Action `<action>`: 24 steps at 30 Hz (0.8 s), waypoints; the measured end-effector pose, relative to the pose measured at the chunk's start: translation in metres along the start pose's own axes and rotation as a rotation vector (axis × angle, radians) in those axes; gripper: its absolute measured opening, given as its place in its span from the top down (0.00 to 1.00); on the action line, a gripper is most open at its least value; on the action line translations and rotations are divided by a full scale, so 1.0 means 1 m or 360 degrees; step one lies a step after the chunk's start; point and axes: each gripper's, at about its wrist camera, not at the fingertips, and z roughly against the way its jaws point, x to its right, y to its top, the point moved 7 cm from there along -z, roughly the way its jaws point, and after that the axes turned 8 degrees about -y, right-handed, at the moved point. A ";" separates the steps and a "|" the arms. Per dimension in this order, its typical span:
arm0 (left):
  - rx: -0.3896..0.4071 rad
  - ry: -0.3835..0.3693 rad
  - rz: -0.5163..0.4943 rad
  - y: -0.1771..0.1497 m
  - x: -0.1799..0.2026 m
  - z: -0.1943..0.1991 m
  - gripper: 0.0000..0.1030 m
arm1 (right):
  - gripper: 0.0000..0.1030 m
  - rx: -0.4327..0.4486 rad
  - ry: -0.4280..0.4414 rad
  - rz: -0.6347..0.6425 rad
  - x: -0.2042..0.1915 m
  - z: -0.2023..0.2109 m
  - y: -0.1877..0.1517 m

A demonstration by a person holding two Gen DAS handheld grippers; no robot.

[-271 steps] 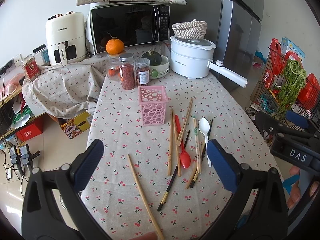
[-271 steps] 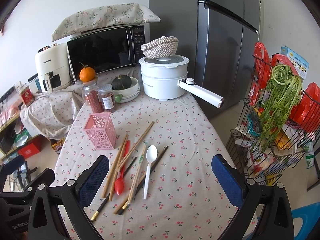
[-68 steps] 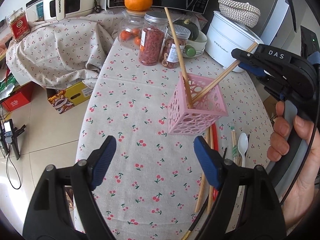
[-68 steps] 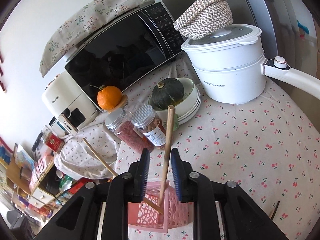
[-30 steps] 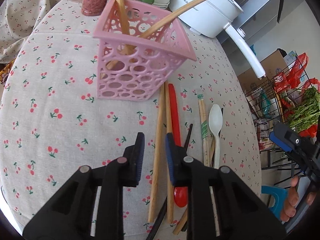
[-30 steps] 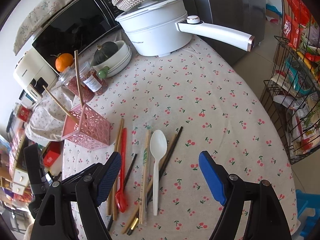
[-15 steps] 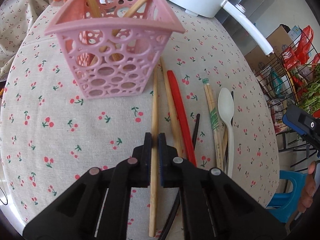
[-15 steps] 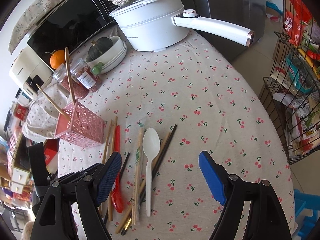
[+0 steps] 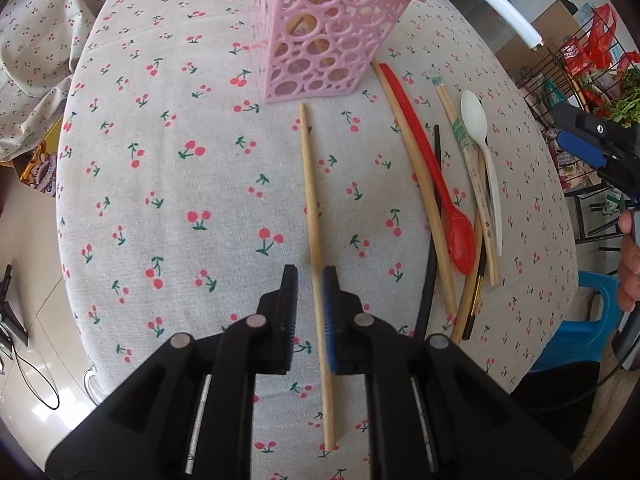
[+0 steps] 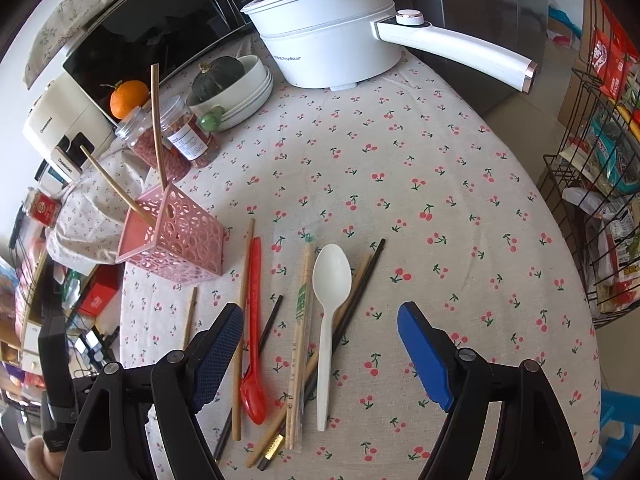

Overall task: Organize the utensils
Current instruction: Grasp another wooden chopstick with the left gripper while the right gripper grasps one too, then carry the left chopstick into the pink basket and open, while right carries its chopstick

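Note:
A pink perforated holder (image 9: 324, 36) (image 10: 176, 244) stands on the cherry-print tablecloth with two wooden chopsticks (image 10: 158, 128) leaning in it. My left gripper (image 9: 307, 280) has its jaws nearly closed around a wooden chopstick (image 9: 310, 184) that lies on the cloth; the right pad touches it, a small gap shows on the left. To its right lie another wooden chopstick (image 9: 412, 184), a red spoon (image 9: 436, 184), a white spoon (image 9: 480, 148), black chopsticks and wrapped chopsticks. My right gripper (image 10: 320, 360) is wide open and empty above the white spoon (image 10: 330, 304) and the pile.
A white electric pot (image 10: 328, 36) with a long handle, stacked bowls holding a dark squash (image 10: 218, 76), two jars (image 10: 172, 140), an orange and a microwave stand at the table's far end. A wire rack (image 10: 600, 160) with groceries stands off the right edge.
My left gripper has pulled back from the holder, dragging the wooden chopstick leftward away from the pile. Its jaws have opened slightly. The right gripper has moved lower over the pile.

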 end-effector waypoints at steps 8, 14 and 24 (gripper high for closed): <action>0.0104 0.0075 0.0105 0.034 -0.001 -0.018 0.81 | 0.22 -0.0066 0.0018 0.0032 -0.017 -0.014 -0.005; 0.0103 0.0122 0.0127 0.039 -0.003 -0.020 0.94 | 0.24 -0.0099 0.0064 0.0026 -0.032 -0.029 -0.002; 0.0300 0.0013 0.0147 0.036 -0.009 0.038 0.94 | 0.86 -0.0233 0.0258 0.0064 -0.084 -0.070 -0.004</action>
